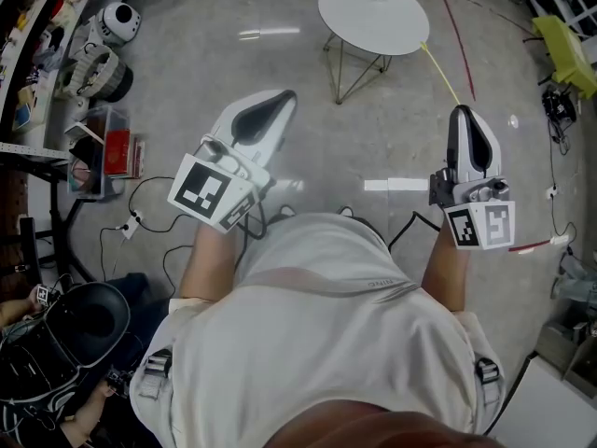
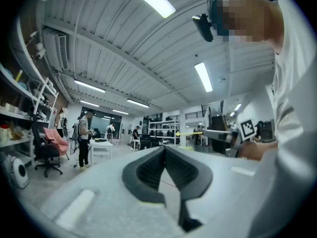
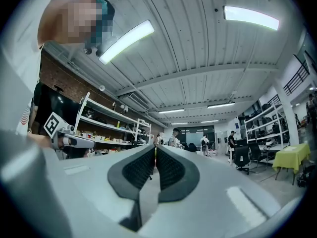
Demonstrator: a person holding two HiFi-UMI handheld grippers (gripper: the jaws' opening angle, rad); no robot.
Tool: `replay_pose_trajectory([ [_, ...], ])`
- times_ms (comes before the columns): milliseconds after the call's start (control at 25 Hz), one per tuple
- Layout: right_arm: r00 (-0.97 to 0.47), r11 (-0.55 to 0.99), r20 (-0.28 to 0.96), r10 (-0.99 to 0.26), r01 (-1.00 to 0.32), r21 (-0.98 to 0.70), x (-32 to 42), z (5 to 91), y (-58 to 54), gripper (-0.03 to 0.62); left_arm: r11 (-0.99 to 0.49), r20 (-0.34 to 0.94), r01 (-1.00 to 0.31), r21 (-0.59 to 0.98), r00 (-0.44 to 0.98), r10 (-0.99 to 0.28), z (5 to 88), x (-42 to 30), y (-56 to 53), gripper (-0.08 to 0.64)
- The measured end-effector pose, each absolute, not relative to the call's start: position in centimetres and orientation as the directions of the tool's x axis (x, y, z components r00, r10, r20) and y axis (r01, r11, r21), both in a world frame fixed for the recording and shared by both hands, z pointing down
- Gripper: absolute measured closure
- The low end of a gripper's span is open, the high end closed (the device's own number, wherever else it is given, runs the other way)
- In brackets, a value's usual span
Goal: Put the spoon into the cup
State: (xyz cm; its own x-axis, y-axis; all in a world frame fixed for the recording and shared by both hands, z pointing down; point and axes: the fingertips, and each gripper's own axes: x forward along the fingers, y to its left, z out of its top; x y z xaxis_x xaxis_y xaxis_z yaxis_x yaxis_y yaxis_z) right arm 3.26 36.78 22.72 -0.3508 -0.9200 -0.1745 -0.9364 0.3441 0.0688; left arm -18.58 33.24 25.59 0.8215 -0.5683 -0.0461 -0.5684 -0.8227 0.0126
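A person stood on a polished grey floor (image 1: 308, 73), seen from above, holding two grippers out in front of the body, well apart from each other. The left gripper (image 1: 285, 97) angled up and to the right. Its two jaws were clenched tip to tip, with nothing between them. The right gripper (image 1: 461, 112) pointed straight ahead, and its two jaws were likewise pressed shut and empty. Each gripper carried one cube with black-and-white square markers, the left cube (image 1: 210, 192) near the person's left forearm and the right cube (image 1: 480, 224) near the right forearm.

Neither the spoon nor the cup showed in any of the three views.

Ahead of the grippers stood one round white surface (image 1: 373, 12) on thin wire legs, with nothing visible on its top. Black cables (image 1: 154, 203) trailed over the floor to the left. The right gripper view looked across a large workshop with one white shelving unit (image 3: 106, 123) along a brick wall and one table under a yellow cloth (image 3: 290, 157). Several people stood far off.
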Motion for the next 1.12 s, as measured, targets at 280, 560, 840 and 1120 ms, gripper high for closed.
replay_pose_trajectory([
  [280,-0.335,0.331,-0.173,-0.926,-0.942,0.048,-1.2,24.3,36.2,0.581,-0.824,-0.046,-0.566,0.026,0.822,-0.567,27.0,-23.6,32.3,0.558],
  [560,-0.311,0.306,-0.133,-0.941,-0.95,0.062,-4.2,25.5,35.2,0.581,-0.828,-0.066,-0.558,0.061,0.825,-0.561,28.7,-27.1,30.8,0.558],
  [840,-0.334,0.325,-0.115,-0.936,-0.942,0.088,-4.3,24.8,30.3,0.581,-0.822,-0.046,-0.563,0.083,0.822,-0.568,29.4,-26.6,26.9,0.558],
  [1120,-0.361,0.351,-0.139,-0.922,-0.932,0.093,-2.0,24.5,24.0,0.581,-0.796,-0.034,-0.602,0.07,0.796,-0.605,29.4,-24.8,21.0,0.558],
])
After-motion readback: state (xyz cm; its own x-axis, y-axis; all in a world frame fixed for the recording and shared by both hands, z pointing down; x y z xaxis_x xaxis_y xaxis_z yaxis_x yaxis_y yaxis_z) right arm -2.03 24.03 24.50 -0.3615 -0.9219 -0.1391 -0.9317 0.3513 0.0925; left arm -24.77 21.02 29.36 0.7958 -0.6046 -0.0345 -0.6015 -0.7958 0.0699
